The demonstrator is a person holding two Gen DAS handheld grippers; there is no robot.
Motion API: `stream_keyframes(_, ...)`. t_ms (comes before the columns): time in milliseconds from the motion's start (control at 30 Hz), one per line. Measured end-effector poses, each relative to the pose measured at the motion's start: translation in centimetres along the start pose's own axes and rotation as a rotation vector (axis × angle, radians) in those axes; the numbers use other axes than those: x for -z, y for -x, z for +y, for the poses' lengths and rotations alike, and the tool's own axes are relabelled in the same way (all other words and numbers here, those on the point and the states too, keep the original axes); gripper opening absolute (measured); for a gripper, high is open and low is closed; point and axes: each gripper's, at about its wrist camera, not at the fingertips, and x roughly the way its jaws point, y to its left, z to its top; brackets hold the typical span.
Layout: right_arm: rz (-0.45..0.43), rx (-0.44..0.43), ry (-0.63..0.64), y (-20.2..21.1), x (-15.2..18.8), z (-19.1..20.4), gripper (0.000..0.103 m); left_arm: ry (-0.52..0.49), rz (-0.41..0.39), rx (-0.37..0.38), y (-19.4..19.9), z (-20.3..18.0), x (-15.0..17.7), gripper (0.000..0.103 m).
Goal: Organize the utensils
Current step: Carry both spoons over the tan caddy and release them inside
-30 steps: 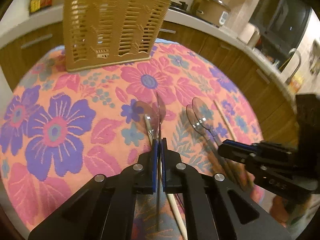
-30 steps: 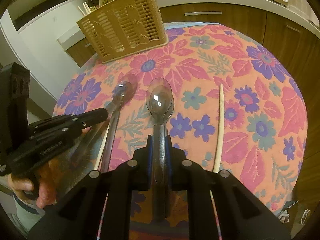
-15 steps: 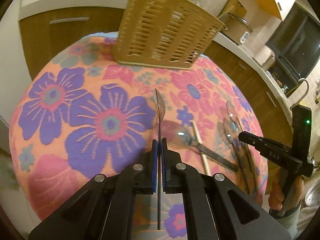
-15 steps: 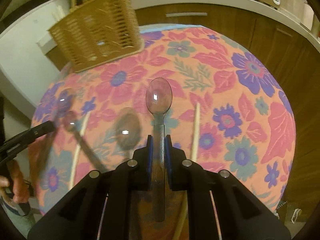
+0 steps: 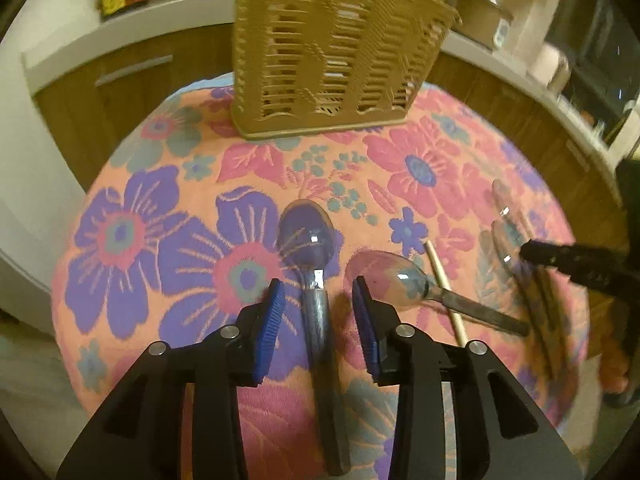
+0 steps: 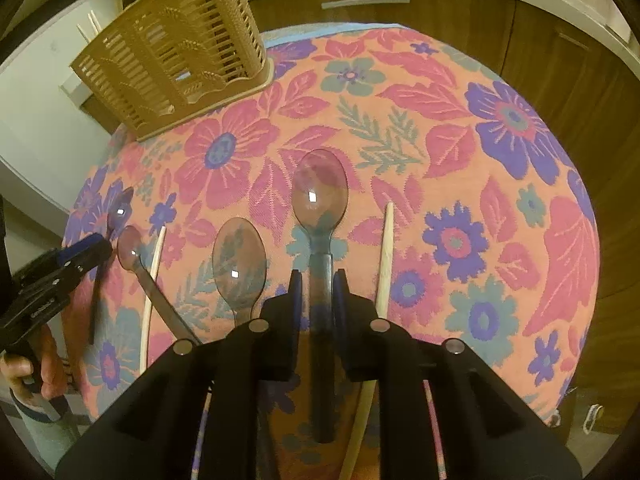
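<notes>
My left gripper (image 5: 318, 298) is open, its blue pads either side of a clear plastic spoon (image 5: 308, 240) lying flat on the flowered tablecloth (image 5: 120, 232). Another clear spoon (image 5: 396, 276) lies just right of it, across a wooden chopstick (image 5: 444, 284). My right gripper (image 6: 317, 292) is shut on the handle of a clear spoon (image 6: 319, 192), bowl pointing away. A second spoon (image 6: 239, 264) lies to its left, a chopstick (image 6: 386, 256) to its right. The tan slatted utensil basket (image 5: 336, 48) stands at the table's far edge, also seen in the right wrist view (image 6: 176, 48).
Two more spoons (image 6: 128, 248) and a chopstick (image 6: 154, 264) lie at the left by the other gripper (image 6: 60, 272). Wooden cabinets (image 6: 440, 24) and a white counter ring the round table. The table edge drops off close on all sides.
My left gripper has opened and let go of its spoon, which now lies flat between the pads. My right gripper still holds its spoon and has come lower over the cloth.
</notes>
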Motion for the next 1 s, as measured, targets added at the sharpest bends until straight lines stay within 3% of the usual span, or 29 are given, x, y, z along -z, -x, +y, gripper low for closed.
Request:
stream_keyframes(133, 0.049, 0.004, 0.007, -0.5, -1.2, 0.2, 0.014, -0.083, 0.031, -0.077, -0.8, -1.3, -0.8, 0.031)
stream_keyframes(267, 0.072, 0.041, 0.042, -1.2, -2.7, 0.9, 0.014, -0.112, 0.034, -0.123, -1.1, -1.6, -1.3, 0.014)
stream_keyframes(400, 0.065, 0.063, 0.096, -1.5, -3.5, 2.2, 0.009, -0.069, 0.000, -0.066, -0.6, -0.8, -1.6, 0.010)
stream_keyframes(500, -0.001, -0.003, 0.114, 0.0, -3.8, 3.0, 0.009, -0.024, -0.110, 0.016, 2.2, 0.0, -2.2, 0.010)
stream_keyframes(667, -0.143, -0.093, 0.159, 4.1, -5.6, 5.1, 0.009, -0.019, -0.303, 0.090, 7.8, 0.1, -4.0, 0.010)
stream_keyframes(900, -0.374, -0.210, 0.217, 9.8, -10.8, 8.6, 0.009, 0.005, -0.608, 0.190, 14.8, 1.0, -8.9, 0.010)
stream_keyframes(1000, -0.471, -0.213, 0.183, 11.2, -13.3, 9.8, 0.009, 0.027, -0.706, 0.216, 15.9, 1.0, -11.3, 0.010)
